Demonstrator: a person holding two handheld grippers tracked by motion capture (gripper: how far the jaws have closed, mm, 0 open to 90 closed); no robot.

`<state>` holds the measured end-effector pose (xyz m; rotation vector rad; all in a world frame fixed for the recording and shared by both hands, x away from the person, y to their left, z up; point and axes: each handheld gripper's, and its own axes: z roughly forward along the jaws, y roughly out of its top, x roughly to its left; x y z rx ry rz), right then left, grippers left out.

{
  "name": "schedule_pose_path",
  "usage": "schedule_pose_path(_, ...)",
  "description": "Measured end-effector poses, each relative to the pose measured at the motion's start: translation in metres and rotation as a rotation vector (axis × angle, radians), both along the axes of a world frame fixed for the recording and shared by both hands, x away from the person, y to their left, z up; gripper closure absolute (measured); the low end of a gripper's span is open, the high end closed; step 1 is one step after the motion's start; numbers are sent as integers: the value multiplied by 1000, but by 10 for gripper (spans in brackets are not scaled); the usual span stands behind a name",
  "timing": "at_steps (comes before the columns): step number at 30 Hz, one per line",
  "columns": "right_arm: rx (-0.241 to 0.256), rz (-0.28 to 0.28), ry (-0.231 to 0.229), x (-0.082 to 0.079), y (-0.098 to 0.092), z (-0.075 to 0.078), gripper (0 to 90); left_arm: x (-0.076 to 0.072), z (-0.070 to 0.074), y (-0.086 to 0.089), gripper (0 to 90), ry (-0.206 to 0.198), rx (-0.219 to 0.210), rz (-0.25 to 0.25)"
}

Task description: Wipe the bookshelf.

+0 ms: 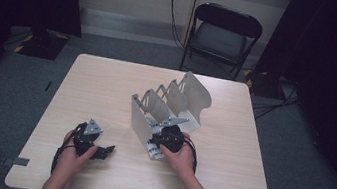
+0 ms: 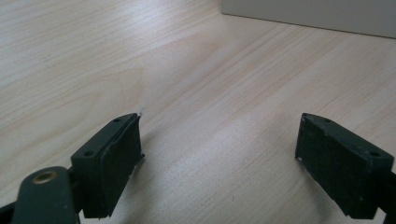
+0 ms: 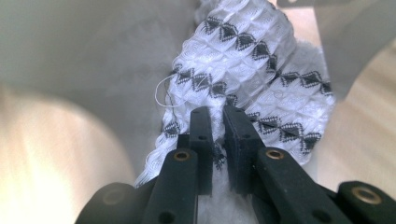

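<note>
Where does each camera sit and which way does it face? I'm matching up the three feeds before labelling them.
High view: fixed above the person's side, looking forward and down on the table; both forearms, left hand-held gripper and right hand-held gripper at the metal rack.
Left gripper view: rides the left hand-held gripper, low over bare wood; jaws wide apart.
Right gripper view: rides the right hand-held gripper, facing into the rack; jaws pinch a white patterned cloth.
Shared: rack and table surface in all three.
</note>
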<state>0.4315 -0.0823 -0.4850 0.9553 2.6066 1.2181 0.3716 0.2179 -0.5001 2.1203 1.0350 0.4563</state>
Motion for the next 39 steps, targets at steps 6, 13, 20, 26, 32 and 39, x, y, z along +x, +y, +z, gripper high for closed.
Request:
schedule_pose_path(6,-2,-26,-3,-17,-13,5,693,0,0,0,143,0,0,-1)
schedule_pose_path(13,14,-71,-41,-5,-9,15,514,0,0,0,142,0,0,0)
schedule_pose_path(20,-9,-68,-13,-2,1,-3,641,0,0,0,142,3,-2,3)
schedule_pose_path(26,-31,-27,19,-8,-4,5,807,0,0,0,141,1,-2,1)
schedule_pose_path(32,11,-31,32,-12,-15,20,832,0,0,0,140,0,-2,0)
schedule_pose_path(39,63,-40,31,-12,-24,54,837,0,0,0,140,0,-3,-1)
